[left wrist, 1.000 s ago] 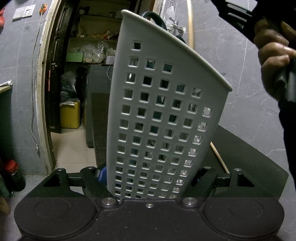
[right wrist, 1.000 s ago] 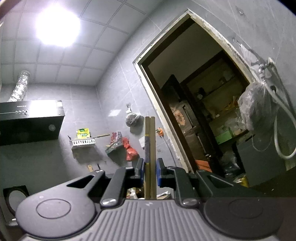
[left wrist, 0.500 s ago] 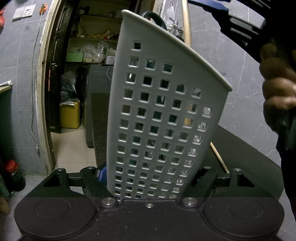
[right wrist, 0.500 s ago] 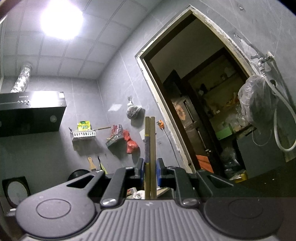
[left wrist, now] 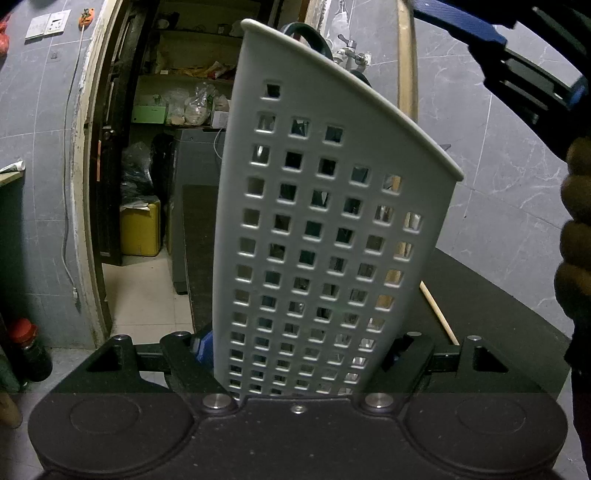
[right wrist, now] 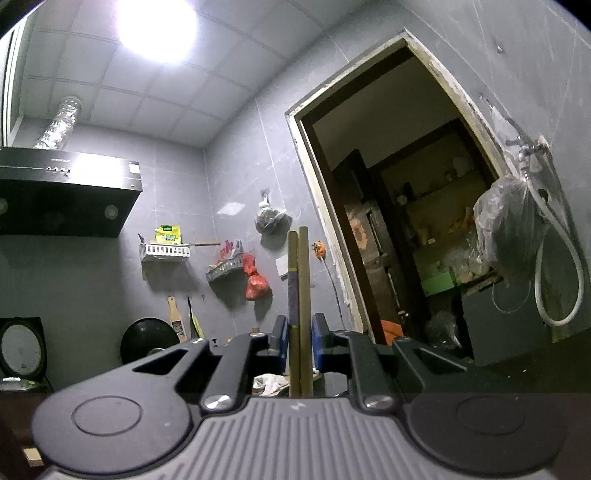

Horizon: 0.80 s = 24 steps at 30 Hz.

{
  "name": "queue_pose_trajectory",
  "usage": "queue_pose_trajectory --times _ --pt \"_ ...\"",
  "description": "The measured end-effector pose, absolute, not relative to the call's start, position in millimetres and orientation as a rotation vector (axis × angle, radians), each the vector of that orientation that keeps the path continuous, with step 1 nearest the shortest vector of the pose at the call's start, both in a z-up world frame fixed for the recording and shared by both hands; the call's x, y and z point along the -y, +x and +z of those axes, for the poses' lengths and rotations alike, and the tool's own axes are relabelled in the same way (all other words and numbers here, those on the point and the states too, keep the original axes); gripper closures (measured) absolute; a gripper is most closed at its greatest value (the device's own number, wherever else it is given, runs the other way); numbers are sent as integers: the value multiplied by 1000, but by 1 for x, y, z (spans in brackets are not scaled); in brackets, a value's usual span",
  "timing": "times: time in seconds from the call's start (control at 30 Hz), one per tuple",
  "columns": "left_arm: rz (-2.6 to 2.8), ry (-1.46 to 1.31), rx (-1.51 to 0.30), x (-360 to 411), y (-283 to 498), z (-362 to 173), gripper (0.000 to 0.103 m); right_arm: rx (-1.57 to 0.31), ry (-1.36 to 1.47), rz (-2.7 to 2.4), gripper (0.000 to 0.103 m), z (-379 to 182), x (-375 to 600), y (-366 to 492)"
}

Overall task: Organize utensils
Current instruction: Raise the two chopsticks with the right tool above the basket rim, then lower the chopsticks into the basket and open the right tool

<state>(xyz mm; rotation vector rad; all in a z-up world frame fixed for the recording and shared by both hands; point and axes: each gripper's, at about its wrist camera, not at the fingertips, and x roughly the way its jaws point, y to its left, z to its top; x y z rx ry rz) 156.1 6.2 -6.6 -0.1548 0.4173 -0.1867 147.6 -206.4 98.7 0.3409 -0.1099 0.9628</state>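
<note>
My left gripper is shut on a white perforated utensil holder and holds it upright on the black counter. A dark green handle sticks out of its top. My right gripper is shut on a pair of wooden chopsticks that stand upright between the jaws. In the left wrist view the chopsticks hang from the right gripper above the holder, and their lower part shows through the holder's holes.
One loose chopstick lies on the counter to the right of the holder. An open doorway to a storeroom is behind. A tap with a hose and a hanging bag are on the tiled wall.
The right gripper has moved left and down over the holder, and the chopsticks have gone down into it. The left gripper and the holder have stayed still.
</note>
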Motion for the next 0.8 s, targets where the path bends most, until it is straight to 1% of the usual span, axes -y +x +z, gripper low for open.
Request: queue_pose_trajectory --times 0.27,0.53,0.6,0.67,0.7,0.77,0.8 --pt "-183 -150 -418 -6 155 -6 23 141 279 932 88 93 201 128" --pt "-183 -151 -419 -6 155 -6 23 89 233 916 87 83 194 127" --pt "-183 -150 -419 -6 154 -5 23 83 240 912 81 80 195 127" --pt "-183 -150 -419 -6 154 -5 23 81 252 905 63 77 197 126" --pt "-183 -150 -419 -6 154 -5 23 82 262 901 60 76 199 126" --pt "-182 -149 -419 -6 154 -5 23 85 276 888 49 74 204 125" --pt "-182 -149 -419 -6 154 -6 23 86 286 877 46 72 207 124"
